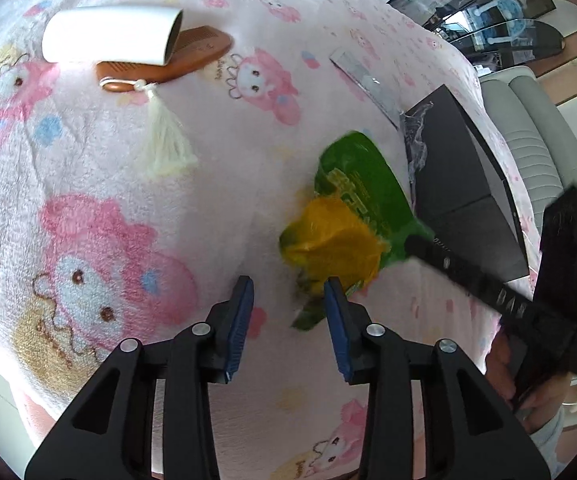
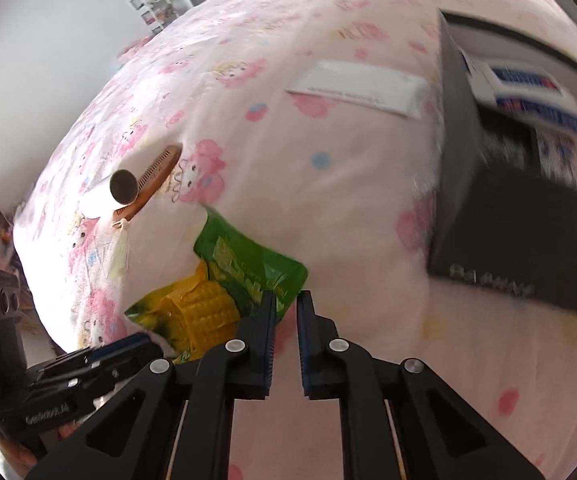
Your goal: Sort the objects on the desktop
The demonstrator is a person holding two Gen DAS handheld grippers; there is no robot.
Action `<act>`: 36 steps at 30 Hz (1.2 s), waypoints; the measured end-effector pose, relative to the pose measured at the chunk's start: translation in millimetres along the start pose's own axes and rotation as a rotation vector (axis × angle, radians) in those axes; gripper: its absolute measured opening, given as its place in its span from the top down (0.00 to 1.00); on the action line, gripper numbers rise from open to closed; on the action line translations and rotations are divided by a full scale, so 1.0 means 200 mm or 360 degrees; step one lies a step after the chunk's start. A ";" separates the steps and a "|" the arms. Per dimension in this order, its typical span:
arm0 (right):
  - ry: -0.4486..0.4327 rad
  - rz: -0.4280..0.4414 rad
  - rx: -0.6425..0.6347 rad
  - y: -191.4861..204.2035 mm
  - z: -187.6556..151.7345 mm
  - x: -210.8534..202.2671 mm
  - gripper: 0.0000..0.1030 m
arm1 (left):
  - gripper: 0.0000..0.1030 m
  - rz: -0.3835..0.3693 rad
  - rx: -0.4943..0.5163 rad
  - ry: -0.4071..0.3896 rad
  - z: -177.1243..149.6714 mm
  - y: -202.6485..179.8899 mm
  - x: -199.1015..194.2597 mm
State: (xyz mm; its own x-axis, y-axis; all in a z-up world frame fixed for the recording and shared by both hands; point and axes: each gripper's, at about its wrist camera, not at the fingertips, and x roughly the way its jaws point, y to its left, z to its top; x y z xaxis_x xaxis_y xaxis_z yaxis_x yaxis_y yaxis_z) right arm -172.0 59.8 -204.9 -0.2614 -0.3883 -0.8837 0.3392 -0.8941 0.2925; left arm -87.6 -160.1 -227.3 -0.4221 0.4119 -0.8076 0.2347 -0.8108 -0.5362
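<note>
A green and yellow corn snack bag (image 1: pixel 348 216) lies on the pink cartoon blanket; it also shows in the right wrist view (image 2: pixel 224 292). My left gripper (image 1: pixel 288 304) is open and empty, its right finger at the bag's near edge. My right gripper (image 2: pixel 286 308) has its jaws nearly together with a narrow gap, at the bag's right corner; I cannot tell whether it pinches the bag. In the left view the right gripper's fingers (image 1: pixel 448 260) touch the bag's right edge. A black open box (image 2: pixel 500 184) holds several flat packets.
A white tube (image 1: pixel 108 36) lies across a brown wooden comb (image 1: pixel 168 60) with a cream tassel (image 1: pixel 164 132) at the far left. A flat white packet (image 2: pixel 360 86) lies near the box. The black box (image 1: pixel 460 176) stands right of the bag.
</note>
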 end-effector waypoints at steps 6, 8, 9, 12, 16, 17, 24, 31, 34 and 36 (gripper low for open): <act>0.0078 0.0041 -0.0048 0.01 -0.20 -0.12 0.95 | 0.65 0.0000 0.0019 0.0004 0.01 -0.01 0.03; 0.0093 0.0047 -0.0083 0.03 -0.24 -0.16 0.94 | 0.65 0.0000 0.0028 0.0013 0.01 -0.02 0.04; 0.0098 0.0042 -0.0102 0.03 -0.25 -0.18 0.94 | 0.65 -0.0001 0.0029 0.0017 0.00 -0.03 0.05; 0.0046 -0.0024 -0.0148 0.03 -0.24 -0.24 0.93 | 0.65 -0.0017 0.0040 0.0028 0.00 -0.05 0.06; -0.0028 -0.0066 -0.0156 0.01 -0.15 -0.25 0.79 | 0.65 -0.0002 0.0045 0.0038 0.01 -0.07 0.08; -0.0037 -0.0067 -0.0150 0.01 -0.12 -0.23 0.76 | 0.65 -0.0004 0.0039 0.0041 0.01 -0.07 0.08; -0.0086 0.0006 -0.0134 0.04 0.11 -0.08 0.63 | 0.65 0.0006 0.0002 0.0052 0.02 -0.05 0.09; 0.0177 0.0147 -0.0134 0.03 0.09 0.18 0.74 | 0.52 -0.0057 -0.0029 0.0111 0.09 -0.06 0.16; 0.0156 0.0199 -0.0133 0.03 0.01 0.11 0.83 | 0.52 -0.0102 0.0013 0.0126 0.09 -0.10 0.14; 0.0122 0.0256 -0.0092 0.02 -0.04 0.02 0.83 | 0.52 -0.0149 0.0059 0.0149 0.08 -0.14 0.12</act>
State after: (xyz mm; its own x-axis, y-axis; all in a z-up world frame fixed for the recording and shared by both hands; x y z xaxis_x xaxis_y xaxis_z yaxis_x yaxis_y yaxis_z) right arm -164.9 56.9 -210.2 -0.1309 -0.5053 -0.8530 0.4228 -0.8067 0.4130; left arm -119.5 -133.6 -227.9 -0.3568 0.5221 -0.7747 0.1651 -0.7810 -0.6023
